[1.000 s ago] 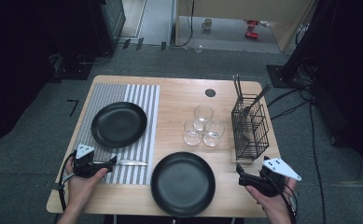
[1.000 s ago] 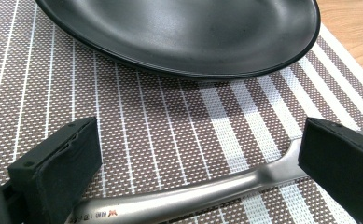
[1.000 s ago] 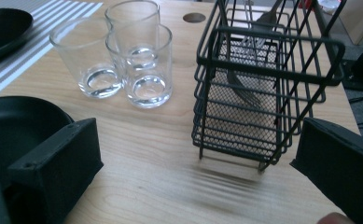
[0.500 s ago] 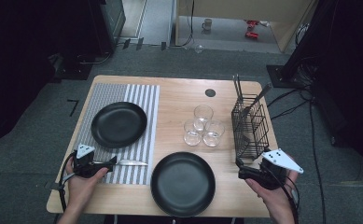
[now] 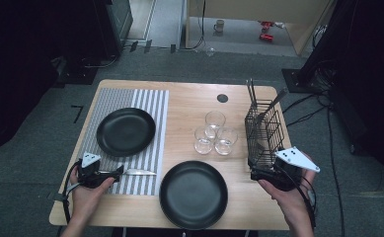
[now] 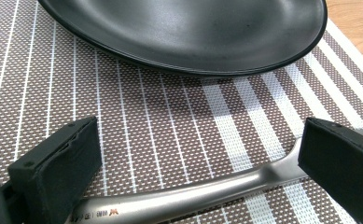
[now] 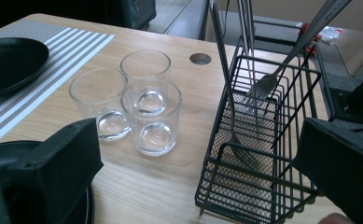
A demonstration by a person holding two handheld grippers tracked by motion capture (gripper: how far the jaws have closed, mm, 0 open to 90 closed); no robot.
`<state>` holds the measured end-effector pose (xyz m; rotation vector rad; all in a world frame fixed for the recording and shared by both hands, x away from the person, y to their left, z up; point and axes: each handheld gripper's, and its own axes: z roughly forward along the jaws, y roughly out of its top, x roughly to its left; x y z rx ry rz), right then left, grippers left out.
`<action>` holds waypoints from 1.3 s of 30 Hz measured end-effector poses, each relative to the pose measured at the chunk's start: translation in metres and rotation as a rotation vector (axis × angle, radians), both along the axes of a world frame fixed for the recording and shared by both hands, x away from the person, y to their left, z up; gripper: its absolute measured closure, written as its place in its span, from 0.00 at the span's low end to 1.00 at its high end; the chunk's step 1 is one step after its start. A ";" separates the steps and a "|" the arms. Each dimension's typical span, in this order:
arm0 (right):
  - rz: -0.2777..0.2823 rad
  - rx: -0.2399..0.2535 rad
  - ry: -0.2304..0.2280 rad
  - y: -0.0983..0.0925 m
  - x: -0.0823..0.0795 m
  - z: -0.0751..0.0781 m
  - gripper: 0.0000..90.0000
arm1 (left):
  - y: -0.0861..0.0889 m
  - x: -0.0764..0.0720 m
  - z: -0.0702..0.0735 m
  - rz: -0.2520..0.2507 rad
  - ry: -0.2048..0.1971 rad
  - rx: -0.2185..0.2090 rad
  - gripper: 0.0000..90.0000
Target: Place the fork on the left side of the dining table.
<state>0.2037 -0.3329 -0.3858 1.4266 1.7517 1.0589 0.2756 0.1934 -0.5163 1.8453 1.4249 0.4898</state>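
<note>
there, on the striped placemat (image 5: 150, 106), the left gripper (image 6: 202, 163) had its jaws spread wide either side of a silver knife (image 6: 193, 198), whose handle lay flat between them; no pad clearly touched it. a black plate (image 5: 126, 131) sat just beyond on the mat. the right gripper (image 7: 202, 168) was also wide, holding nothing, at the near end of a black wire cutlery basket (image 7: 263, 154) with forks (image 7: 268, 84) standing inside. three empty glasses (image 5: 214, 133) clustered beside the basket, a second black plate (image 5: 193, 193) near the front edge.
</note>
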 end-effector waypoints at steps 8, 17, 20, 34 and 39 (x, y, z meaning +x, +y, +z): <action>0.009 -0.009 0.003 0.004 0.009 0.007 0.00 | 0.000 0.000 0.000 -0.005 -0.002 0.005 0.00; 0.015 0.004 0.008 0.009 0.024 0.010 0.00 | 0.000 0.000 0.000 -0.008 -0.002 0.005 0.00; 0.013 -0.010 0.002 0.010 0.030 0.010 0.01 | 0.000 0.000 0.000 -0.007 -0.001 0.003 0.00; -0.016 -0.044 -0.004 0.013 0.057 0.001 0.14 | 0.000 0.000 0.000 -0.011 -0.001 -0.001 0.00; -0.037 -0.054 -0.027 0.014 0.064 -0.001 0.25 | 0.000 0.000 0.000 -0.016 0.001 -0.001 0.00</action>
